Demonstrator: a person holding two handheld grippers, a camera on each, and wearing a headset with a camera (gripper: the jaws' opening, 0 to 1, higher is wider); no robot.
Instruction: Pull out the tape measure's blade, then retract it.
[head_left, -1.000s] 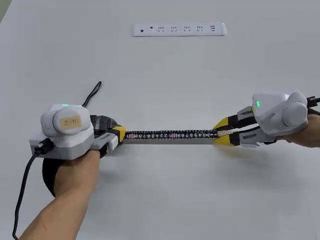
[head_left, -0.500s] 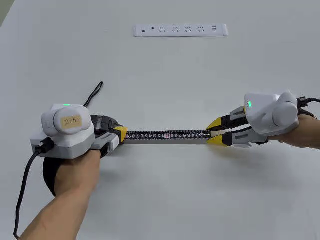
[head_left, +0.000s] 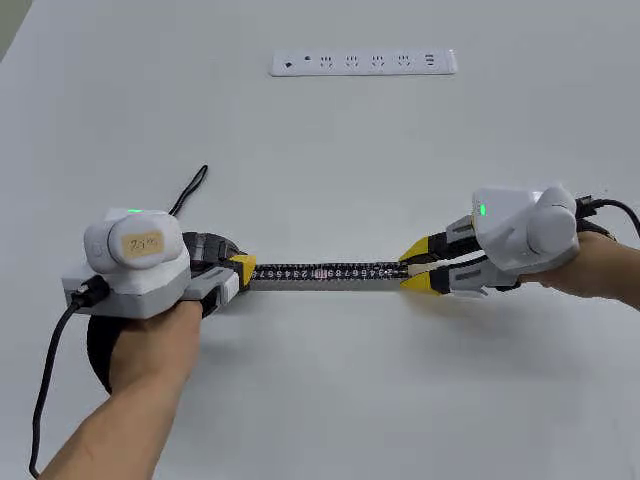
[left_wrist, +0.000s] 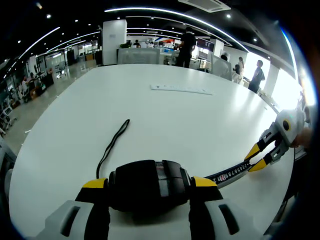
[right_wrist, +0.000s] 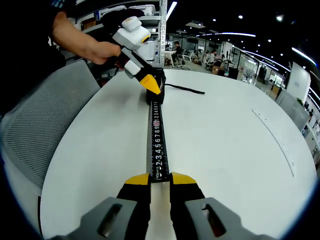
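tape measure case (head_left: 210, 250) sits on the white bench (head_left: 330, 160), clenched between the left tongs (left_wrist: 149, 183). blade (head_left: 330, 271) lies drawn out along the bench, its end pinched in the right tongs (right_wrist: 160, 179). power strip (head_left: 363, 62) lies well apart.

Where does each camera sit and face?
Head view: on the headset, looking down at both forearms, the left gripper and right gripper.
Left gripper view: on the left gripper, facing across the table; jaws clamp the tape measure.
Right gripper view: on the right gripper, looking along the blade it pinches.
All three show the blade.
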